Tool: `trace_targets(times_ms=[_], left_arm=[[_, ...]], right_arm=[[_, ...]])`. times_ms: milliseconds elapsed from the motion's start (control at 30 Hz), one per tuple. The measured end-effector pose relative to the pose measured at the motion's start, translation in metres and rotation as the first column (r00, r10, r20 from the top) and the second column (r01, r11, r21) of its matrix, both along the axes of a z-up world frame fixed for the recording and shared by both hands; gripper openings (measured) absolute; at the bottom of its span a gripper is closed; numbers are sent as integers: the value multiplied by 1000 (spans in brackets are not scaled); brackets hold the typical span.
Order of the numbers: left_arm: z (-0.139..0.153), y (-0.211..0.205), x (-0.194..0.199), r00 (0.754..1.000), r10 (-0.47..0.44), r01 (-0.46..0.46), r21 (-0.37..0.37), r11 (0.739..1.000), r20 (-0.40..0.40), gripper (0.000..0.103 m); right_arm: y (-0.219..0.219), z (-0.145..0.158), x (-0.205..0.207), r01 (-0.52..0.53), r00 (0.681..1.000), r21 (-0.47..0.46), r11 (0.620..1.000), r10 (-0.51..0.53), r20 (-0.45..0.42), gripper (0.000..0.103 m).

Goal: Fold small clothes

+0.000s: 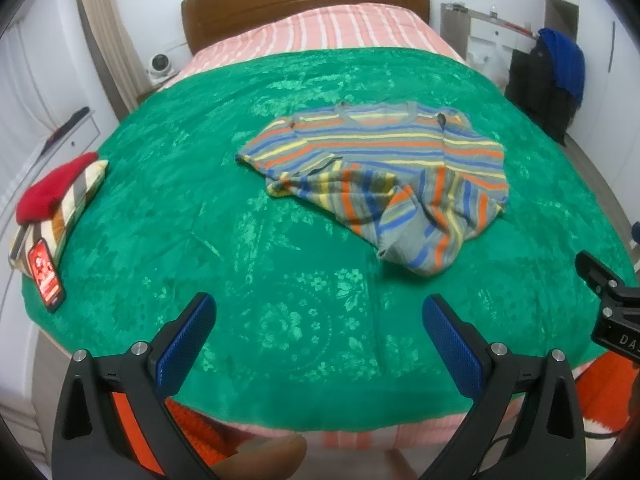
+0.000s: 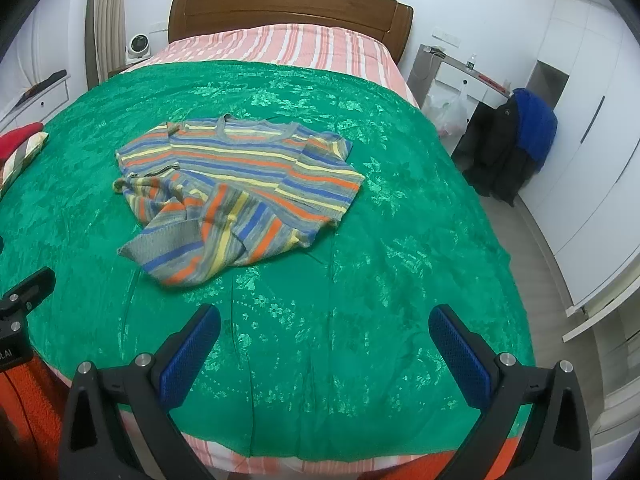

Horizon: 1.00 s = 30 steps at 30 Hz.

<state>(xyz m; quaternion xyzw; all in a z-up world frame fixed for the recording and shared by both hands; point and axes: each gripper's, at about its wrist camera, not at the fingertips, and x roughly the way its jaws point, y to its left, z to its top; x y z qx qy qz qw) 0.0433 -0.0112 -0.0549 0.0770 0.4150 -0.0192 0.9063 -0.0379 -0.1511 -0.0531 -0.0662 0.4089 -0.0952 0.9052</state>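
The striped shirt [image 1: 384,176] lay out on the green blanket [image 1: 200,220] covering the bed, roughly mid-bed and well beyond both grippers. Its far half looked flat with the neckline toward the headboard [image 1: 304,0], but the near half was bunched and twisted over itself, so I couldn't really tell where the hem or the sleeves ended.

The left gripper [image 1: 318,344] hovered over the near edge of the blanket with its fingers spread wide, nothing between them. Same for the right gripper [image 2: 324,354]: fingers apart, holding nothing. Each one only poked into the other camera's edge as a cut-off black bracket.

At the left edge sat a red hat [image 1: 56,188] on a striped cushion [image 1: 72,208], with a red phone-like thing [image 1: 46,276] whose label was too blurry to read. Dark and blue clothing [image 2: 516,144] hung over something on the far right, hiding whatever was underneath.
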Motion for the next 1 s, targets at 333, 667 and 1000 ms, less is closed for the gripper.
trace_targets(times_ms=[333, 667, 1000], left_arm=[[-1, 1, 0, 1000, 4, -4, 2, 1000, -6, 103], [-7, 12, 7, 999, 24, -25, -32, 999, -32, 103], [-23, 39, 43, 993, -94, 77, -215, 974, -72, 103]], right_arm=[[1, -3, 0, 1, 1000, -4, 1000, -1, -8, 103], [-1, -5, 0, 0, 1000, 17, 1000, 1, -7, 103], [-8, -20, 21, -123, 992, 154, 980, 116, 51, 103]])
